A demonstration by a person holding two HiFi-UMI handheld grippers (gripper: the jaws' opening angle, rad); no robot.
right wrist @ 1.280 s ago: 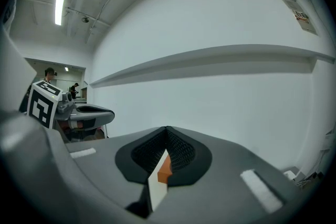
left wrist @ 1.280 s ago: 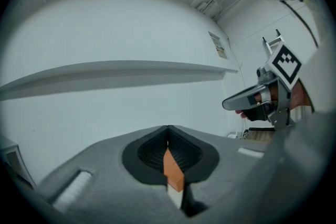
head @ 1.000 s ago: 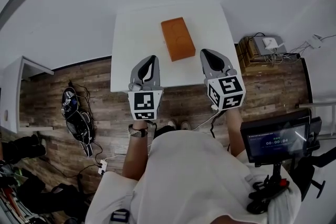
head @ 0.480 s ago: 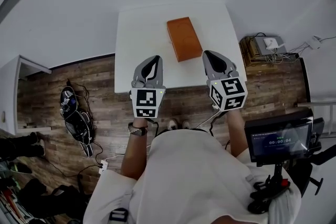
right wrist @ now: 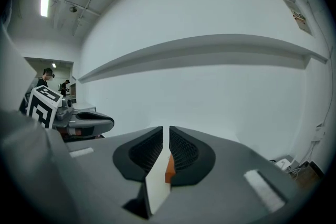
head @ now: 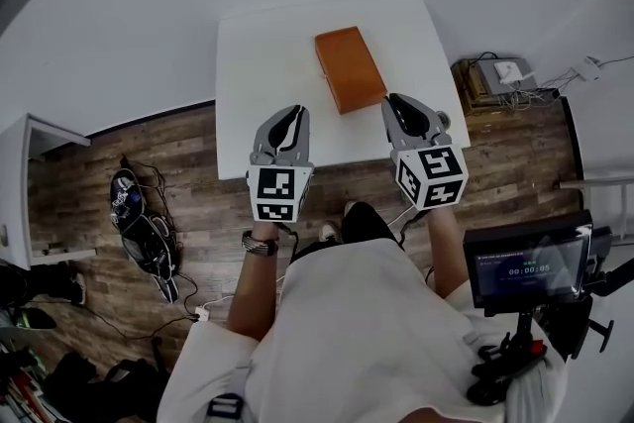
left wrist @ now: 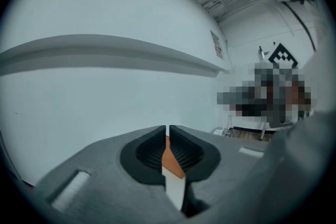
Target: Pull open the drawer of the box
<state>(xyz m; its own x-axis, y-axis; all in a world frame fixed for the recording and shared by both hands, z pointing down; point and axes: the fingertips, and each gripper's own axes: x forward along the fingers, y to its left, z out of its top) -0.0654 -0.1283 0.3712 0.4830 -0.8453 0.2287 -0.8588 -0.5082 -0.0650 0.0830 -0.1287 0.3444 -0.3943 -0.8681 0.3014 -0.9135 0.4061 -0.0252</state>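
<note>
An orange-brown box (head: 349, 69) lies on the white table (head: 263, 64), right of its middle, long side pointing away from me. Both grippers hover over the table's near edge, short of the box. My left gripper (head: 286, 112) is left of the box's near end, jaws together and empty. My right gripper (head: 397, 101) is just right of that end, its jaws opening a narrow slit with nothing between them. In the left gripper view the box (left wrist: 169, 159) shows as an orange sliver beyond the jaws (left wrist: 168, 131). The right gripper view shows the box (right wrist: 169, 168) the same way past its jaws (right wrist: 166, 134).
A monitor on a stand (head: 520, 263) is at my right side. A wooden crate with a device and cables (head: 492, 82) sits on the plank floor right of the table. Bags and cables (head: 139, 218) lie on the floor at the left, near a white shelf (head: 25, 173).
In the head view the table and box have shifted a little to the right and up. Both grippers keep their places at the table's near edge.
</note>
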